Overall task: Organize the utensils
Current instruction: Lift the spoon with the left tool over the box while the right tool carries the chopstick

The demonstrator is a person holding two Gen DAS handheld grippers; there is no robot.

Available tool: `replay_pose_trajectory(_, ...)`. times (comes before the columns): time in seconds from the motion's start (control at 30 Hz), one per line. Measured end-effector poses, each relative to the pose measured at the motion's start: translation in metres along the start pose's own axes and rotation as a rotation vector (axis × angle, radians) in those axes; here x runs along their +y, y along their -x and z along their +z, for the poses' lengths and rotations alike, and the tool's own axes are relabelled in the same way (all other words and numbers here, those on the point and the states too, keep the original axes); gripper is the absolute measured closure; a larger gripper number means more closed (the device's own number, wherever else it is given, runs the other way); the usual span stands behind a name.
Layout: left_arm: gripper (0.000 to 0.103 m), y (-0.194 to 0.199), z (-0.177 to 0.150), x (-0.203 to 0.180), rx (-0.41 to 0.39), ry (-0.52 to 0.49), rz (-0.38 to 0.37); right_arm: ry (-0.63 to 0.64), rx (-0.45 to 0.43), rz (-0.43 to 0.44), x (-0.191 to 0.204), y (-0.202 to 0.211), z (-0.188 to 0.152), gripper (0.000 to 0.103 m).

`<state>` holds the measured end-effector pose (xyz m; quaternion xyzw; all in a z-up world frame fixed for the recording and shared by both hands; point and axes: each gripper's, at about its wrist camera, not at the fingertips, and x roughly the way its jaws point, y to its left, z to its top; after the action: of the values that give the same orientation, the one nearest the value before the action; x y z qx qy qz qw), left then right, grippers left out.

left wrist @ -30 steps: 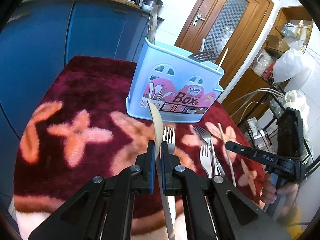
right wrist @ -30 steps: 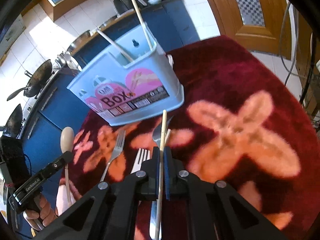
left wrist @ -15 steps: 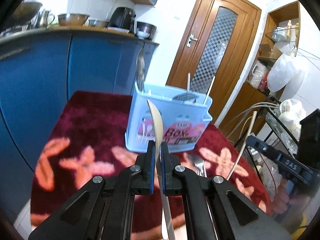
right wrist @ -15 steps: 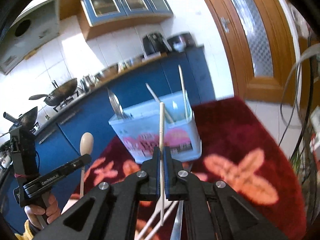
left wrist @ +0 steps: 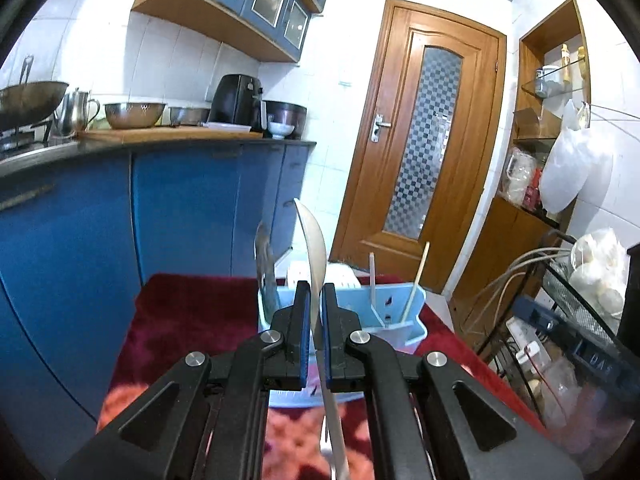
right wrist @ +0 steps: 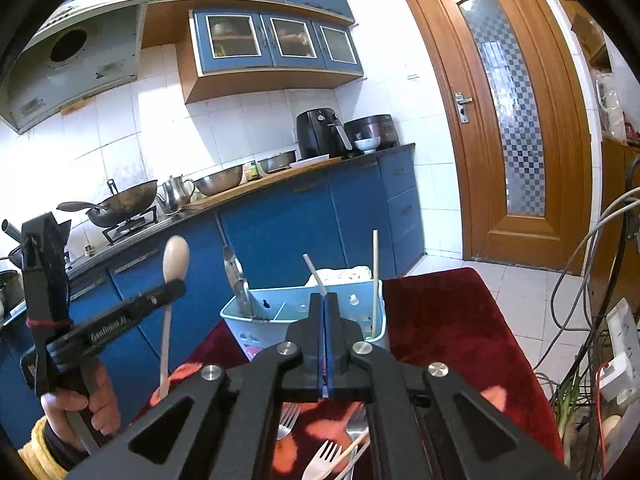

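At far left of the right wrist view, the left hand-held gripper (right wrist: 176,286) is raised beside the desk's left edge, its fingers clamped on a pale wooden spoon (right wrist: 175,258) held upright, bowl up. In the left wrist view the spoon (left wrist: 314,248) stands between the narrow blue pads, above the near rim of the light-blue utensil box (left wrist: 400,300). The box (right wrist: 248,314) stands on the red floral desk cloth (right wrist: 440,312), toward the far edge; a metal utensil (right wrist: 236,280) leans in its left compartment and 2 chopsticks (right wrist: 375,276) stick up on the right. The right hand-held gripper (right wrist: 325,340) sits just in front of the box, pads pressed together with nothing visible between them. Forks (right wrist: 320,460) and chopsticks lie on the cloth below it. Bare cloth stretches to the right edge; blue cabinets (right wrist: 280,224) stand close behind.
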<state>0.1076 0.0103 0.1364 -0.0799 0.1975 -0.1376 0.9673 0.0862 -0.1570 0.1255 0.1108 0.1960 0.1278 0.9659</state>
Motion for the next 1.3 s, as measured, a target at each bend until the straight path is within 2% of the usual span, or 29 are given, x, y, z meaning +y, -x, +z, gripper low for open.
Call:
replay_pose_trajectory(0.1,0.1,-0.002,0.006,0.0,-0.005,-0.005,-0.005,-0.054,0.073,-0.013,-0.016,-0.013,-0.009,0.101)
replay_pose_trajectory(0.17,0.1,-0.003,0.004,0.0,-0.001,-0.013,0.001,-0.096,0.157,-0.033,-0.03,-0.028,-0.02,0.101)
replay_pose_trajectory(0.23,0.1,-0.005,0.001,0.001,0.005,-0.011,0.004,-0.119,0.213,-0.056,-0.041,-0.04,-0.029,0.098)
replay_pose_trajectory(0.3,0.1,-0.007,-0.004,0.003,0.016,-0.003,0.004,-0.136,0.269,-0.092,-0.052,-0.054,-0.039,0.087)
replay_pose_trajectory(0.33,0.1,-0.007,-0.006,0.003,0.02,0.0,0.004,-0.144,0.31,-0.104,-0.058,-0.063,-0.044,0.086)
replay_pose_trajectory(0.53,0.1,-0.009,-0.015,0.007,0.038,0.006,0.019,-0.143,0.47,-0.148,-0.073,-0.101,-0.068,0.086)
replay_pose_trajectory(1.0,0.1,-0.016,-0.021,0.015,0.054,0.011,0.028,-0.074,0.649,-0.213,-0.081,-0.153,-0.092,0.085)
replay_pose_trajectory(1.1,0.1,-0.018,-0.021,0.016,0.058,0.013,0.028,-0.102,0.659,-0.193,-0.087,-0.155,-0.091,0.086)
replay_pose_trajectory(1.17,0.1,-0.019,-0.022,0.015,0.058,0.012,0.027,-0.105,0.661,-0.193,-0.091,-0.153,-0.089,0.095)
replay_pose_trajectory(1.3,0.1,-0.019,-0.021,0.015,0.053,0.009,0.028,-0.149,0.641,-0.162,-0.097,-0.143,-0.087,0.097)
